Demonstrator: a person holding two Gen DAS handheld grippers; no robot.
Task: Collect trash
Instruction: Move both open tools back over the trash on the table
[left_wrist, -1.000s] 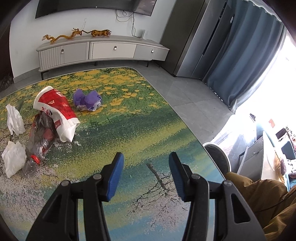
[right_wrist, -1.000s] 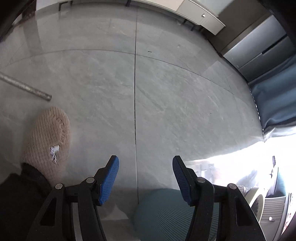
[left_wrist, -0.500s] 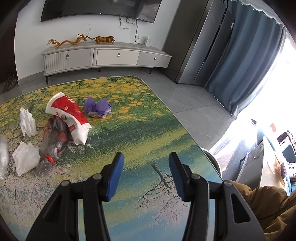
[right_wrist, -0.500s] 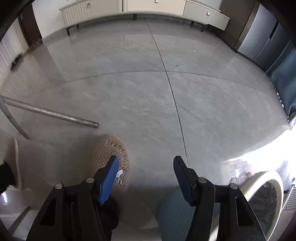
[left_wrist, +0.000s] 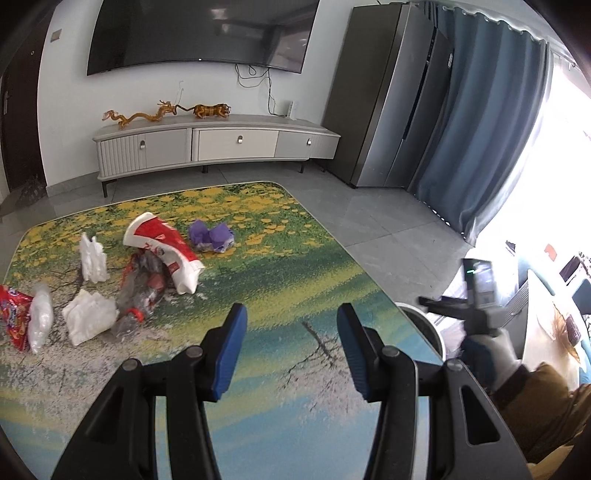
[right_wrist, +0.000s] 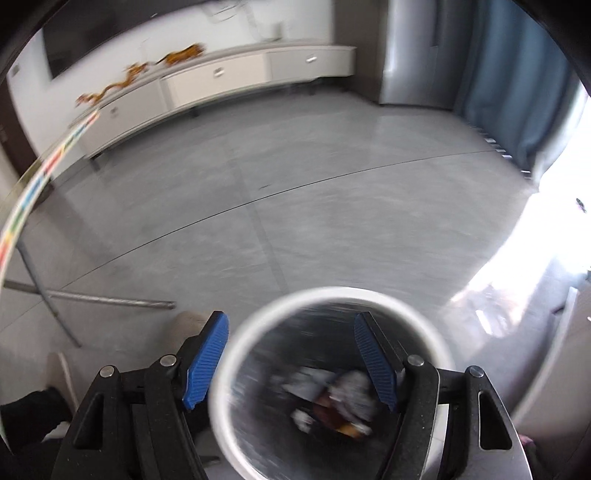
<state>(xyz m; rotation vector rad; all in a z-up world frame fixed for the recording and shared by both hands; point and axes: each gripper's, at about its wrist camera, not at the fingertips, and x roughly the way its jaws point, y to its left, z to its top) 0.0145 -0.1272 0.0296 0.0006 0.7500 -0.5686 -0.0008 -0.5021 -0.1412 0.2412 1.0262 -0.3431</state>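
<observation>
The table (left_wrist: 280, 295), printed with a meadow scene, carries the remaining trash at its far left: a red-and-white bag (left_wrist: 162, 247), a crushed plastic bottle (left_wrist: 142, 291), white tissues (left_wrist: 90, 319), a purple wrapper (left_wrist: 211, 236) and a red packet (left_wrist: 13, 314). The white-rimmed bin (right_wrist: 332, 373) on the floor holds blurred scraps. The left gripper (left_wrist: 291, 347) hangs over the bare tabletop, jaws apart and empty; the right gripper (right_wrist: 290, 362), jaws just widening with nothing between them, hangs above the bin.
</observation>
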